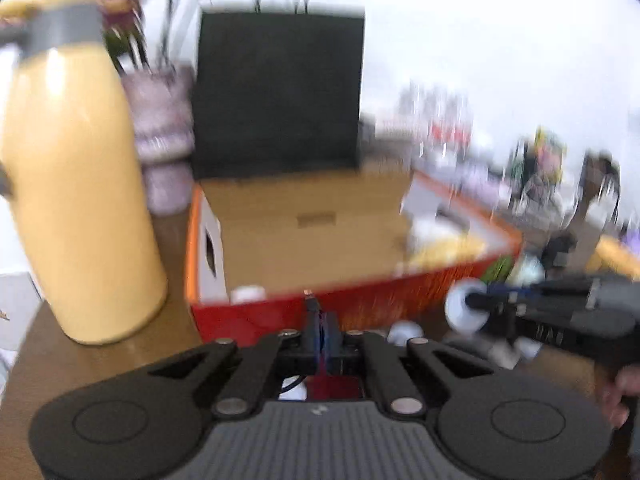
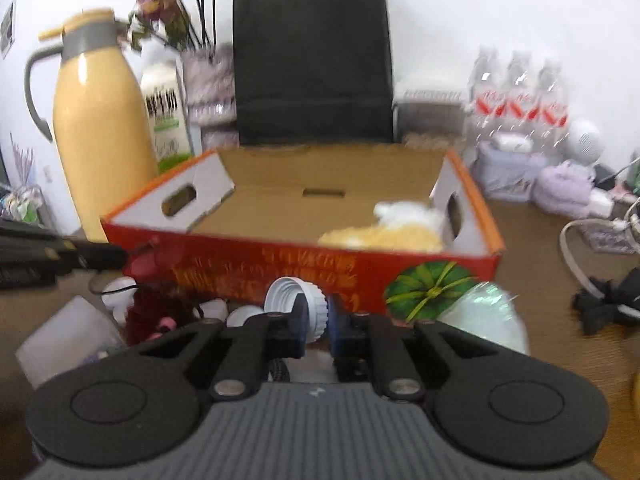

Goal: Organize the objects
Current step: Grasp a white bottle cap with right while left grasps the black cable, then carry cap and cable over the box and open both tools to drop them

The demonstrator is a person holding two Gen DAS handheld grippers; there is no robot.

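An open red and orange cardboard box (image 2: 280, 264) stands on the brown table, also in the left wrist view (image 1: 360, 300). A yellow and white soft thing (image 2: 384, 232) lies in its right end. My right gripper (image 2: 318, 316) is shut on a white screw cap (image 2: 296, 300), held just in front of the box wall. That cap also shows in the left wrist view (image 1: 466, 312). My left gripper (image 1: 322, 340) is shut on a thin dark red thing (image 1: 312, 304) near the box's front left; what it is cannot be told. Several white caps (image 2: 120, 296) and a dark red bundle (image 2: 156, 312) lie before the box.
A yellow thermos (image 2: 100, 128), a milk carton (image 2: 164, 120), a vase with dried flowers (image 2: 208, 80) and a black paper bag (image 2: 312, 60) stand behind the box. Water bottles (image 2: 520, 96), purple pouches (image 2: 560, 188) and cables (image 2: 592, 256) are at the right. A clear plastic box (image 2: 68, 336) sits front left.
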